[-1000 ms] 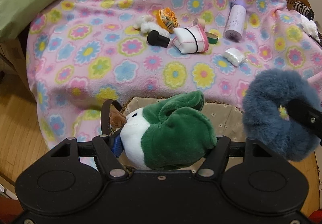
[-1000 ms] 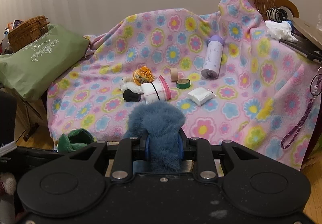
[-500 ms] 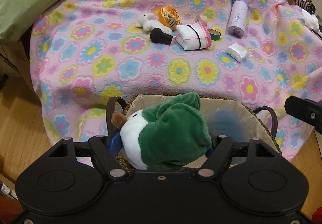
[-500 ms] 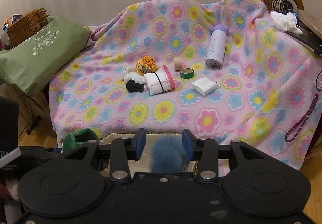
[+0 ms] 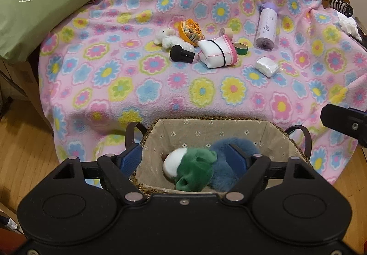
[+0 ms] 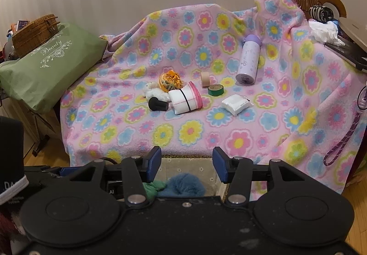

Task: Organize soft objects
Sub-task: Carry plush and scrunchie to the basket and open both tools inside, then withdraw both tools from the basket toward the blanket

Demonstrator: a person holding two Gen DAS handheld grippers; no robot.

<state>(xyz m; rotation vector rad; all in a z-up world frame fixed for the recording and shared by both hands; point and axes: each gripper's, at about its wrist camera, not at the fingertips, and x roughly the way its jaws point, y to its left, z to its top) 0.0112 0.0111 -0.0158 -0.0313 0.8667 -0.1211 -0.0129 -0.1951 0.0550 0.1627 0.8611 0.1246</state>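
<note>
A green and white plush toy [image 5: 190, 169] and a blue furry ring [image 5: 226, 164] lie inside the lined wicker basket [image 5: 206, 130] on the floor. My left gripper [image 5: 184, 158] is open and empty above the basket. My right gripper [image 6: 187, 164] is open and empty above it too; the plush [image 6: 152, 187] and blue ring [image 6: 184, 185] show below it. A white plush lamb [image 5: 167, 39], a rolled white and pink cloth [image 5: 216, 53] and an orange scrunchie bundle [image 5: 190, 30] lie on the flowered blanket [image 5: 137, 71].
On the blanket also lie a black brush [image 5: 181, 54], a purple bottle [image 5: 266, 26], green tape [image 5: 239, 48], beige tape [image 5: 226, 34] and a white packet [image 5: 267, 66]. A green pillow [image 5: 34, 5] is at the left. Wooden floor surrounds the basket.
My right gripper opened and dropped the blue furry ring into the basket. My left gripper then opened and the green plush fell in beside it.
</note>
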